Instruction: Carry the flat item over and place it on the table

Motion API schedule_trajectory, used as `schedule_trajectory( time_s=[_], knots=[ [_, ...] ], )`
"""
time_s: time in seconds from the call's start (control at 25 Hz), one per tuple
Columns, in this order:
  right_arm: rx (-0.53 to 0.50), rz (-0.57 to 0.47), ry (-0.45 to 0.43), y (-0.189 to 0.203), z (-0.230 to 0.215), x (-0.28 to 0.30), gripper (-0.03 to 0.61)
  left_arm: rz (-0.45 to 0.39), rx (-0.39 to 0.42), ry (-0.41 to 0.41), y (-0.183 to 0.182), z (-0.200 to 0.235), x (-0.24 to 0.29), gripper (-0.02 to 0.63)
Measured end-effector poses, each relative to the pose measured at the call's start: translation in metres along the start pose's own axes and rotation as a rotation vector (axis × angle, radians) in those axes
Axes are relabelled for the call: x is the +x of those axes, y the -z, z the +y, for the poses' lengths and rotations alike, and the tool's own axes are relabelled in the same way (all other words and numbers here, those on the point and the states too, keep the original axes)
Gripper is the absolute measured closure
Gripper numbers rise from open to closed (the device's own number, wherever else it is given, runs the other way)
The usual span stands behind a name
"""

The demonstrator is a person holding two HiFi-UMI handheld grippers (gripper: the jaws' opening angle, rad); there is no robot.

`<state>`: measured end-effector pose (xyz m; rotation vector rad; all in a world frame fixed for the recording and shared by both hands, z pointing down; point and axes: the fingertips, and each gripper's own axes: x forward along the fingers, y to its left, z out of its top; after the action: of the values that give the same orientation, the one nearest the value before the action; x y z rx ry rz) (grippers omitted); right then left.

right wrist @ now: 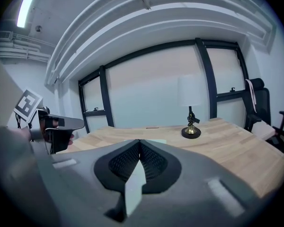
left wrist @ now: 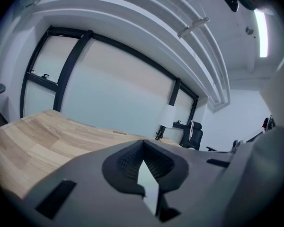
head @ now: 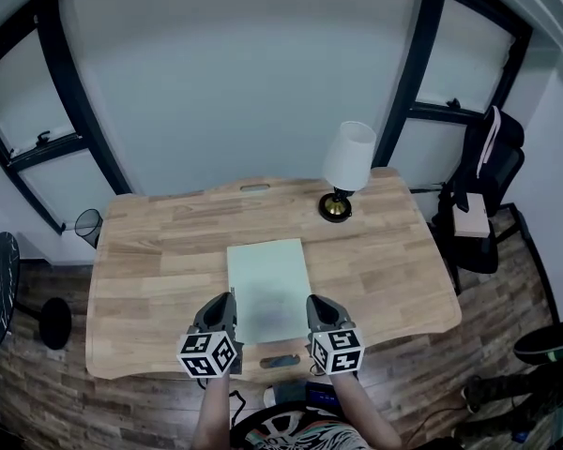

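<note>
Light wood spreads out below us: a light wooden table (head: 150, 251) with rounded corners, set before black-framed windows (head: 38, 92) on a brown plank floor (head: 38, 382).

Our left gripper (head: 220, 300) has its jaws pressed together on the near left edge of a pale green rectangular sheet (head: 267, 279), thin and flat. In the left gripper view the sheet (left wrist: 149, 186) shows as a pale sliver pinched between the ribbed pads. Our right gripper (head: 317, 303) is clamped the same way on the near right edge, and the right gripper view shows the same pale strip (right wrist: 134, 186) caught between its closed jaws.

The sheet lies level between the two grippers over the middle of the table's near half, its long sides running away from us. We cannot tell whether it rests on the wood or hangs just above it.

Beyond its far right corner, and apart from it, a white-shaded lamp with a brass base (head: 345, 172) stands upright near the table's back edge. Off the table's right end sits a black office chair (head: 488, 195).
</note>
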<state>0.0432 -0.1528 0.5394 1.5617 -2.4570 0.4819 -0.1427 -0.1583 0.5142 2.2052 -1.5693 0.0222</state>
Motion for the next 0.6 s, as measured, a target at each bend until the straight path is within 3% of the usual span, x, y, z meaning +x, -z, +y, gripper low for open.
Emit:
schedule_trajectory(
  time_s=[0.2, 0.6],
  knots=[
    [-0.002, -0.011, 0.004, 0.002, 0.0, -0.012, 0.572, -0.008, -0.004, 0.034, 0.0, -0.009, -0.009, 0.607],
    [-0.007, -0.019, 0.008, 0.001, -0.003, -0.02, 0.572, -0.013, 0.014, 0.008, 0.0, -0.009, -0.016, 0.607]
  ],
)
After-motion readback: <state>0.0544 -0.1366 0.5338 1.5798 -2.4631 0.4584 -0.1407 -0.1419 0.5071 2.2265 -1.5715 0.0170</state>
